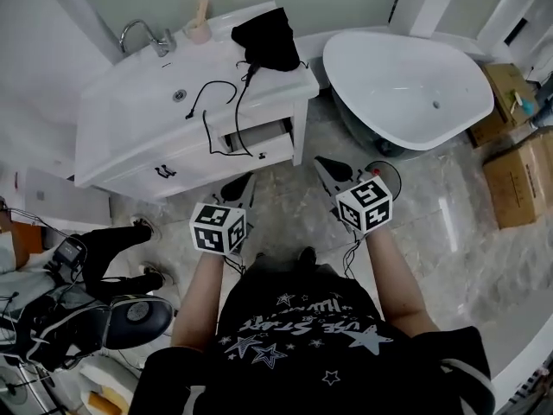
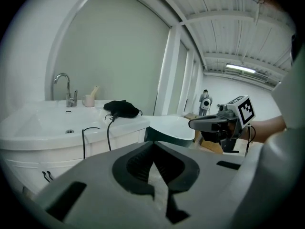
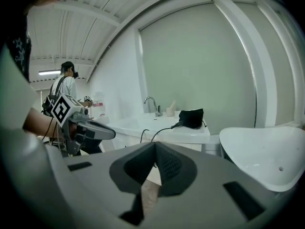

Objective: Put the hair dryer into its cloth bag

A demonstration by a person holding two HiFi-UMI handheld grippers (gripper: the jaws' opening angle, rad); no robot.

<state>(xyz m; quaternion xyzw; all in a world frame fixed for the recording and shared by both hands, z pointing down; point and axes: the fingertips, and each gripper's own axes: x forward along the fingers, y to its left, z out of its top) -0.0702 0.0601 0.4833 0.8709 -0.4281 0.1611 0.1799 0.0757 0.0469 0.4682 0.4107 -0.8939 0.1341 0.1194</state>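
Station: white vanity top (image 1: 130,102) with basin, bathtub (image 1: 406,85) to its right.
Cloth bag: black cloth bag (image 1: 268,37) sits bunched at the rear right corner of the vanity top.
Hair dryer: body not visible anywhere – judged to be inside the bag, since the cord leads into it.
Cord: black cord (image 1: 212,115) runs out of the bag, loops across the top beside the basin and hangs over the front edge.
Left gripper: left gripper (image 1: 240,184) clenched, nothing between the jaws, well apart from the vanity.
Right gripper: right gripper (image 1: 328,169) clenched and empty, also held clear.
Done: dryer apparently bagged.
Left: cord remains outside – tucking it in and closing the bag mouth appear outstanding.
Mouth of bag: cannot tell whether drawn shut.
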